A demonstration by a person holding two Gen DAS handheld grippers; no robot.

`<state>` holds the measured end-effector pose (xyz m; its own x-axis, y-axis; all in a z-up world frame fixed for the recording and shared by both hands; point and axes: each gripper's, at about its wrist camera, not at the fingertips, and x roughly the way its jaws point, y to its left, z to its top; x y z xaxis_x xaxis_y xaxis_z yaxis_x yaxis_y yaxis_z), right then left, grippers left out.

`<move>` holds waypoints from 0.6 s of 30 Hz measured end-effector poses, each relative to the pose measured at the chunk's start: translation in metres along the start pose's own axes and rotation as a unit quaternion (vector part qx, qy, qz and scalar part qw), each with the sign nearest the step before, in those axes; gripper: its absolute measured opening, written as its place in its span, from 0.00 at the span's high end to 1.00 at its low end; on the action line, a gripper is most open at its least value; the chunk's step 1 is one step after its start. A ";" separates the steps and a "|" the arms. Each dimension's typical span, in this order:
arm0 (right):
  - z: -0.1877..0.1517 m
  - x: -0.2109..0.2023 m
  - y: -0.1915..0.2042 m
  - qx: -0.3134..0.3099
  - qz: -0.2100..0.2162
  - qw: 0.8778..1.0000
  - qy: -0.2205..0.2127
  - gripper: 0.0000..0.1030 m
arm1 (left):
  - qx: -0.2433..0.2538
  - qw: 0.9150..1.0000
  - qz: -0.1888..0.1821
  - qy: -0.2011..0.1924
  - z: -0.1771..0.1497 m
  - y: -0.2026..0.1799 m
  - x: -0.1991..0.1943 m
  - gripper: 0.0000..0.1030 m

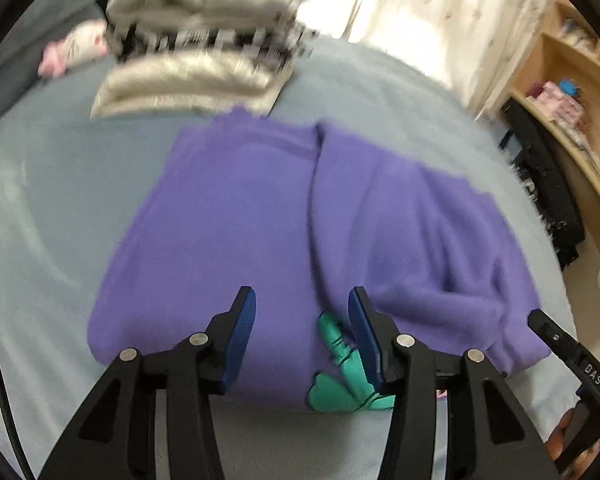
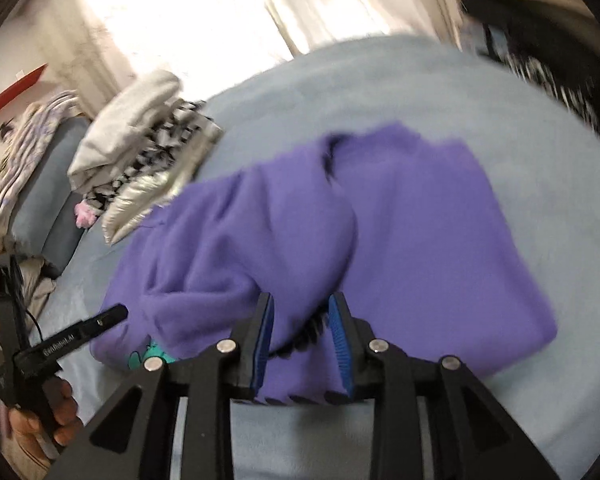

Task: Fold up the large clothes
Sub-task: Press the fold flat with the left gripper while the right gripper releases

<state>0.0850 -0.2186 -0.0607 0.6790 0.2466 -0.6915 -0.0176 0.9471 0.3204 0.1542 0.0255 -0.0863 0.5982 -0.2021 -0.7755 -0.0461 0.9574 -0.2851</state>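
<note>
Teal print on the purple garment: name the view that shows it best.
Left wrist view: the teal print lies largely exposed between open jaws. The right wrist view shows only a sliver under a purple garment fold.

Motion blur smears the folded pile (image 1: 196, 40), whose patterned middle layer is perhaps checkered.

The purple garment (image 1: 260, 216) is matt, fuzzy fleece cloth. Beyond it, the folded pile (image 1: 204, 40) includes shiny satin. Under it, the bedsheet (image 1: 52, 208) is smooth matt cloth.
</note>
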 end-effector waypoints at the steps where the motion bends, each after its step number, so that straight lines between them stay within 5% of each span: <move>1: 0.002 -0.001 0.004 -0.011 0.002 1.000 -0.008 0.72 | 0.007 1.000 -0.011 -0.010 0.001 -0.004 -0.004 0.55; 7: 0.017 0.023 0.039 -0.071 0.024 0.997 -0.020 0.73 | 0.068 0.995 -0.067 0.003 0.001 -0.039 0.010 0.56; 11: 0.027 0.051 0.053 -0.112 0.014 0.993 -0.023 0.73 | 0.114 0.993 -0.032 -0.013 0.003 -0.064 0.037 0.57; 13: 0.028 0.070 0.052 -0.121 -0.009 0.993 -0.005 0.73 | 0.125 0.992 0.027 0.015 0.005 -0.065 0.064 0.57; 15: 0.024 0.096 0.046 -0.127 -0.046 0.990 0.030 0.84 | 0.108 0.993 0.027 0.036 0.004 -0.056 0.081 0.57; 18: 0.019 0.105 0.034 -0.111 -0.033 0.993 0.024 0.87 | 0.104 0.994 0.023 0.028 0.001 -0.052 0.082 0.57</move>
<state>0.1700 -0.1641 -0.1103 0.6482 0.1874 -0.7380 -0.1394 0.9821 0.1270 0.2061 -0.0403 -0.1346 0.5540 -0.1627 -0.8164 0.0979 0.9866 -0.1302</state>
